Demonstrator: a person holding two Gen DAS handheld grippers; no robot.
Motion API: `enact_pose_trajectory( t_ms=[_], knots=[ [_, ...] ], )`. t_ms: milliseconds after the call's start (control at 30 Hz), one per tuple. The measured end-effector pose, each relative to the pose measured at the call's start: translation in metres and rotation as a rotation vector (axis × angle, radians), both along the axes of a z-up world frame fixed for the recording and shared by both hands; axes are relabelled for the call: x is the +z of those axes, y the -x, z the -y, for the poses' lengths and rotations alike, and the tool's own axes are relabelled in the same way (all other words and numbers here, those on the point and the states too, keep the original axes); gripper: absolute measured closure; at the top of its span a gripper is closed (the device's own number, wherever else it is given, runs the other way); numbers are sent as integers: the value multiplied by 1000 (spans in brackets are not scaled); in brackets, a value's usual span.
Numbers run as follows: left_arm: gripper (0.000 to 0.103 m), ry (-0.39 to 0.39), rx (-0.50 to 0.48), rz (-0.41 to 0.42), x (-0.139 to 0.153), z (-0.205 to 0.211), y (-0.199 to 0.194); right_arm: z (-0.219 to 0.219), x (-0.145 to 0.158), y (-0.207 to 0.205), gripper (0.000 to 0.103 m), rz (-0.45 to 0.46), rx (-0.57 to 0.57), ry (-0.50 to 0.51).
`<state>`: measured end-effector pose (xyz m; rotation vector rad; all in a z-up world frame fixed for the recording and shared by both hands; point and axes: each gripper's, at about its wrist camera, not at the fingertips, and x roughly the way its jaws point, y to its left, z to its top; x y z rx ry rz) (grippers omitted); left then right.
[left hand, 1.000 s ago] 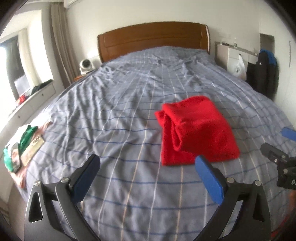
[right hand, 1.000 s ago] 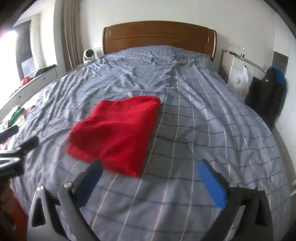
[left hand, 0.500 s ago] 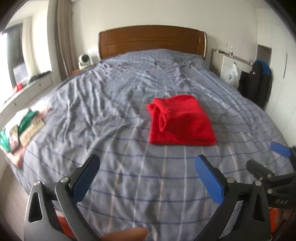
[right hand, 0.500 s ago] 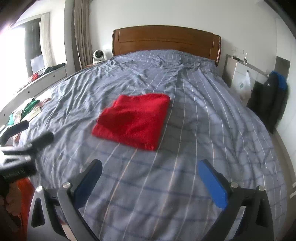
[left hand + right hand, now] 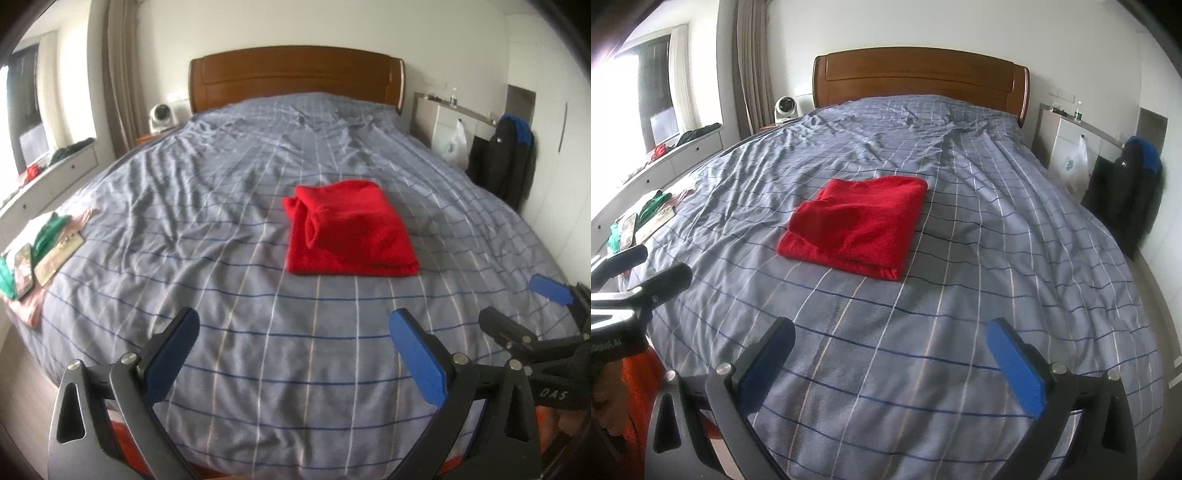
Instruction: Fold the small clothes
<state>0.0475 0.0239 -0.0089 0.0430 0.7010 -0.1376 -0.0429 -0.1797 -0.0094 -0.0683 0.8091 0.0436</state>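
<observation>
A red garment [image 5: 349, 230] lies folded into a rectangle on the middle of the bed; it also shows in the right wrist view [image 5: 857, 225]. My left gripper [image 5: 295, 332] is open and empty, held back above the bed's near edge, well short of the garment. My right gripper [image 5: 890, 339] is open and empty too, at the near edge. The right gripper also shows at the right edge of the left wrist view [image 5: 524, 314], and the left gripper at the left edge of the right wrist view [image 5: 646, 269].
The bed has a blue-grey checked cover [image 5: 221, 221] and a wooden headboard [image 5: 295, 74]. A pile of green and pink clothes with a phone [image 5: 33, 243] lies at the bed's left edge. A dark jacket [image 5: 513, 162] hangs at the right wall.
Both grippers have pulled back from the folded red garment toward the foot of the bed, staying open. The garment has stayed in place and looks smaller and farther away.
</observation>
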Motion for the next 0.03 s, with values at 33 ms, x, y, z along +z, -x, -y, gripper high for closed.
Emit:
enact_pose_trajectory(
  t_ms=[33],
  knots=[
    [0,-11,-5,3,0,2,1,-1,1,0,1,2,0,-1]
  ],
)
